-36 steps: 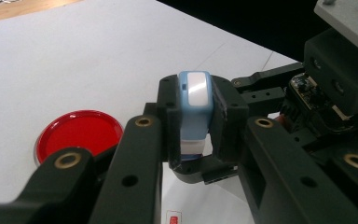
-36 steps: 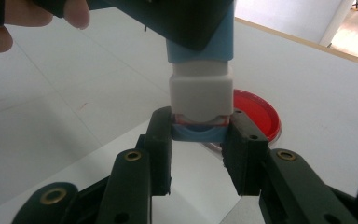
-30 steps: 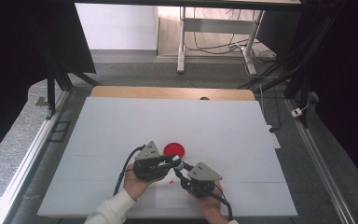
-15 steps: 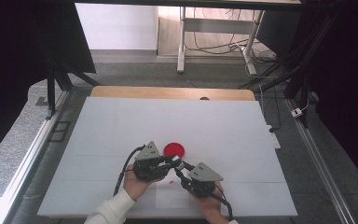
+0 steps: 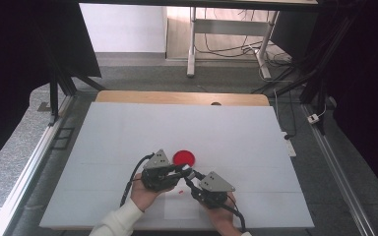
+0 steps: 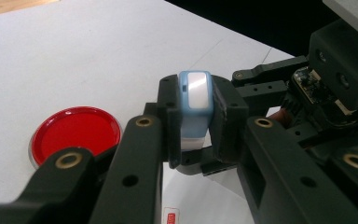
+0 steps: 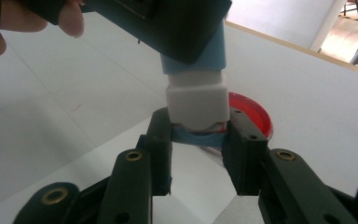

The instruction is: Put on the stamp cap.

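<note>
A small blue-and-white block (image 6: 195, 107) is held above the white worktop (image 5: 128, 132), its blue part clenched by the left tool (image 6: 196, 135) and its lower end by the right tool (image 7: 198, 154). A red dish (image 5: 184, 158) lies just beside it.

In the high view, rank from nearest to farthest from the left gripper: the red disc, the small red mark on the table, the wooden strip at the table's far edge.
From the left gripper:
1. Red disc, just beyond its jaws.
2. Small red mark, slightly farther, on the person's side.
3. Wooden strip, along the far edge.
</note>
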`<state>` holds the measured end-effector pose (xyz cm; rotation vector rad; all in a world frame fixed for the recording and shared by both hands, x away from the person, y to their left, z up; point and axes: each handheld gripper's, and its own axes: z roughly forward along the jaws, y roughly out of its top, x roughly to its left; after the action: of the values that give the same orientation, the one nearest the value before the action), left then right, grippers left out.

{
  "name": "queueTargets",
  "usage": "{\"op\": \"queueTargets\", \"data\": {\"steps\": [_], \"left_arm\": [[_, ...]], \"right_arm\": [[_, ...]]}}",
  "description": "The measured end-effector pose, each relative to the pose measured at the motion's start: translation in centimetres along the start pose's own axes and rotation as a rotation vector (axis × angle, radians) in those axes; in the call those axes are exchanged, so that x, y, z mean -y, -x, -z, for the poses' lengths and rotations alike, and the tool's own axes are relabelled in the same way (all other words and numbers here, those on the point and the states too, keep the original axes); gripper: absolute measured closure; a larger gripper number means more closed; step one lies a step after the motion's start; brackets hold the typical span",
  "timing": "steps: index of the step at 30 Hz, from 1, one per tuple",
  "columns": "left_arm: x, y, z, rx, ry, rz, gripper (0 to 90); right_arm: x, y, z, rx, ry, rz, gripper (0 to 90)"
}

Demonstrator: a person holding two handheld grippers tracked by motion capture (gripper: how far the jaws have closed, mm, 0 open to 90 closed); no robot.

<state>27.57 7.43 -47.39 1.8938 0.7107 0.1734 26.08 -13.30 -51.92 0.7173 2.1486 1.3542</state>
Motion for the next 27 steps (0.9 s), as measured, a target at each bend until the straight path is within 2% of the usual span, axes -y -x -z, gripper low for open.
{"op": "queueTargets", "data": {"steps": [6, 11, 27], "left_arm": [[0.03, -0.06, -0.06, 0.003, -0.009, 0.002, 75.4], [0.04, -0.1, -0.03, 0.005, -0.02, 0.005, 75.4], [0.08, -0.18, -0.05, 0.008, -0.055, 0.013, 75.6]], "right_arm": [[-0.08, -0.06, -0.04, 0.005, -0.015, 0.017, 64.7], [-0.16, -0.16, -0.09, 0.016, -0.031, 0.058, 64.7], [-0.11, -0.39, -0.2, 0.031, -0.064, 0.131, 64.7]]}}
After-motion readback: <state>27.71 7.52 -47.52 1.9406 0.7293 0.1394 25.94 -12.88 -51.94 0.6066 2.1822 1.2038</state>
